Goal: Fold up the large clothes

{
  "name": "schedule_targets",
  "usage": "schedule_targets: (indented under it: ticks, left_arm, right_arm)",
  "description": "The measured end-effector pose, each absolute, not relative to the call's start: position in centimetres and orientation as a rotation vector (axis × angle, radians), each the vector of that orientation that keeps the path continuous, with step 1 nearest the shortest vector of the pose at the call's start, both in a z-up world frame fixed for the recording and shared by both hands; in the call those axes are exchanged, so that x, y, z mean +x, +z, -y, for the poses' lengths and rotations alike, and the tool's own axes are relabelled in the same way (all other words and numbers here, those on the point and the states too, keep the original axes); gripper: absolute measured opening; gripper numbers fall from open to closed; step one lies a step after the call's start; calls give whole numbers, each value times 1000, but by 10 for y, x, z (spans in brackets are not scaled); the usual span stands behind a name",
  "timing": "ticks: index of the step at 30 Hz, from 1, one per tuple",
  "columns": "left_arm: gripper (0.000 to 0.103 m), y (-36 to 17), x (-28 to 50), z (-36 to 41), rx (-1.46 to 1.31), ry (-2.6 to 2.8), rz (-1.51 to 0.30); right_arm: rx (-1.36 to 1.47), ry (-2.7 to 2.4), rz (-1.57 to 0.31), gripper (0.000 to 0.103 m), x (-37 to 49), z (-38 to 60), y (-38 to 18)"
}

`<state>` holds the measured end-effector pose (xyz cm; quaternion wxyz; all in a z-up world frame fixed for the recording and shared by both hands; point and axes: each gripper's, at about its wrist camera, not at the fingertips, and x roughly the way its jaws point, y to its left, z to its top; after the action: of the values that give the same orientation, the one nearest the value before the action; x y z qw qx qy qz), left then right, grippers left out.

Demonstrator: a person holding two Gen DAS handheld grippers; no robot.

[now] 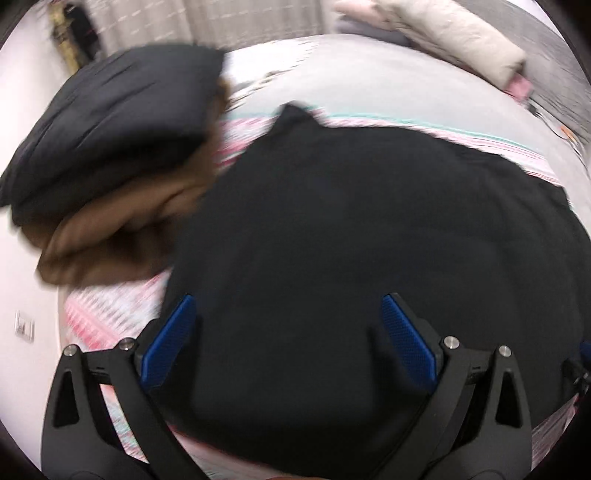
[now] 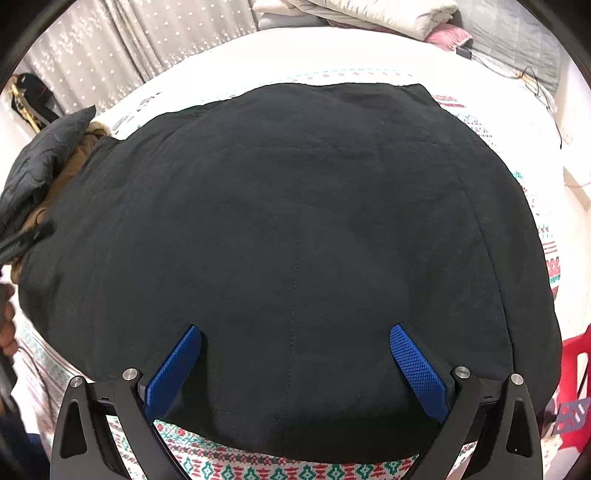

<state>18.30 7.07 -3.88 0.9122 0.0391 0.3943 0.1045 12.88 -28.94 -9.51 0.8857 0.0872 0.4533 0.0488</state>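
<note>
Right gripper (image 2: pixel 293 354): jaws spread wide, blue pads (image 2: pixel 173 369) apart with nothing between them, poised over the near part of the black garment (image 2: pixel 288 229).

Left gripper (image 1: pixel 286 325): jaws likewise spread wide, blue pads (image 1: pixel 408 339) clear of each other and holding nothing, over the same black garment (image 1: pixel 351 229); this view is motion-blurred.

Black garment: large, dark, laid flat across the bed, a stitched seam running up its near middle in the right wrist view. Whether it is already folded cannot be told.

Bedcover (image 2: pixel 258 469): white with red and green patterned bands, showing at the near edge and along the right of the garment; pink-toned in the blurred left view (image 1: pixel 103 314).

Brown garment (image 1: pixel 118 236): folded, lying left of the black garment, its edge touching or slightly overlapped by it.

Dark quilted garment (image 1: pixel 110 122): folded, stacked on top of the brown one; also visible at far left in the right view (image 2: pixel 40 166).

Pale bedding (image 2: pixel 369 14): heaped at the far end of the bed, a pink cloth (image 2: pixel 447 37) just beside it.

Grey curtain (image 2: pixel 129 44): dotted, hanging beyond the bed on the far left.

Red plastic chair (image 2: pixel 576 387): at the right edge, beside the bed.
</note>
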Motion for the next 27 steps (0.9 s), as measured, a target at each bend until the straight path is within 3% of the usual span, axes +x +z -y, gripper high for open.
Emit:
schedule_targets:
  ticks: [7,17,22,27]
  left_arm:
    - [103,-76,176,-120,-28,245,-889]
    - [103,-44,144,-119,48,309,-780]
    - [103,-24,102,-70,115,159,-686]
    - [103,-45,91,4,211,-20,-701]
  right_arm:
    - [142,83,-917,103,130,284,-98]
    - [447,53,-834,103,71,366,-82]
    - [789,148,-813,103,25,412,-113]
    - [655,261,-919,103,17,358,-138]
